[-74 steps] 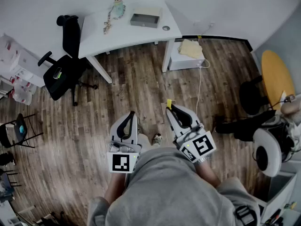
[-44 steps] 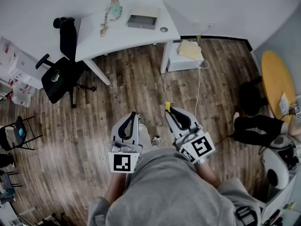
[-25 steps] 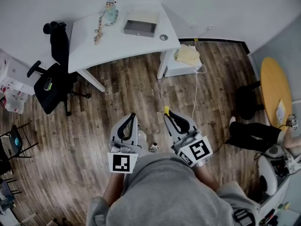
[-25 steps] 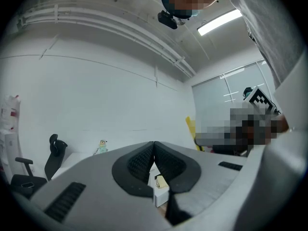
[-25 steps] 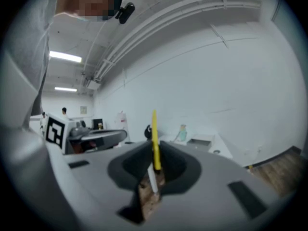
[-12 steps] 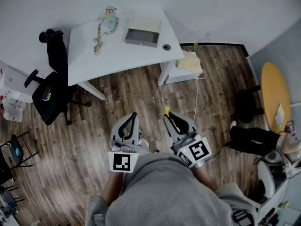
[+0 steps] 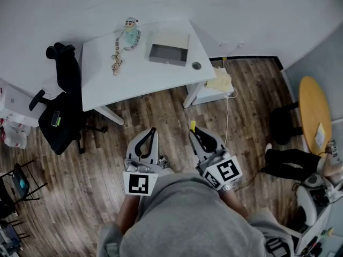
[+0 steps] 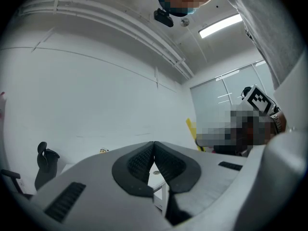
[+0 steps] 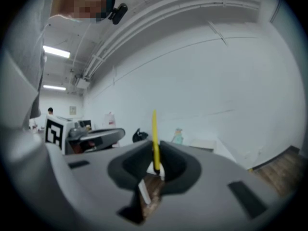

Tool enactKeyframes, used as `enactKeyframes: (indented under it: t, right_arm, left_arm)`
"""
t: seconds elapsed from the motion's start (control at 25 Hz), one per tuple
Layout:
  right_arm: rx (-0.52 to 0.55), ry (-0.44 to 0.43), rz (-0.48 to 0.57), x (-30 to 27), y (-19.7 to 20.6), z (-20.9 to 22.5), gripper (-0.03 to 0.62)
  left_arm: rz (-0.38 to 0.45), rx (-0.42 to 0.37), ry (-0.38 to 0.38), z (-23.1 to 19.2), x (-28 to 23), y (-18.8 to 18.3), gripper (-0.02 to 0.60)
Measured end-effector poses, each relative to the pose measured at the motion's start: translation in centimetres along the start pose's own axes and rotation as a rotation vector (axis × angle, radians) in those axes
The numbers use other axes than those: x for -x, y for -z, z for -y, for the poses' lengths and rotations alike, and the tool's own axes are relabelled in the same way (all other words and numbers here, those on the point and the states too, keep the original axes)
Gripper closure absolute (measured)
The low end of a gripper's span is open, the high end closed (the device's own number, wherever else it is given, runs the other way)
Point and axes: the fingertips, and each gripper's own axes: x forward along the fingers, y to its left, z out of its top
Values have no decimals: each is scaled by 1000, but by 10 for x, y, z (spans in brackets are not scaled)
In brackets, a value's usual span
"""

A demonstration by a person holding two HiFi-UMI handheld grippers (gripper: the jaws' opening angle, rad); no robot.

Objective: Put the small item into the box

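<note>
Looking down, we see the white counter point(image 7: 139, 76) at the far side of a wooden floor point(image 7: 161, 116), well apart from both tongs. On the counter lies the grey open box point(image 7: 169, 50), and to its left a small toy figure point(image 7: 130, 25) with a bead chain point(image 7: 115, 58). A black office chair point(image 7: 61, 106) stands at the left end of the counter, and a round yellow table point(image 7: 313, 111) is at the right edge of the view.

We hold both tongs close to the body, above the floor. The left tongs point(image 8: 154, 150) are fully closed, pad against pad, with nothing between them. The right tongs point(image 9: 156, 163) are closed on the yellow item point(image 9: 155, 138), which sticks up beyond the tips; it seems to be a thin strip, but the view is too poor to say more.

Compared with three seconds ago, the counter and the box lie lower in the head view and look larger, while both tongs keep the same pose and the same grip.
</note>
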Motion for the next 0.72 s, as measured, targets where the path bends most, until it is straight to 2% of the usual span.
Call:
enactKeyframes:
  t: [0.08, 0.36, 0.72]
  right_arm:
    - [2, 3, 3, -8, -1, 0, 525]
    - [5, 2, -3, -24, -2, -3, 525]
    - [-2, -10, 1, -44, 0, 18, 524]
  left_arm:
    - [0, -14, 3, -8, -2, 1, 549]
    - [-13, 23, -8, -27, -1, 9, 549]
    - [-14, -32, -32, -41, -17, 8, 549]
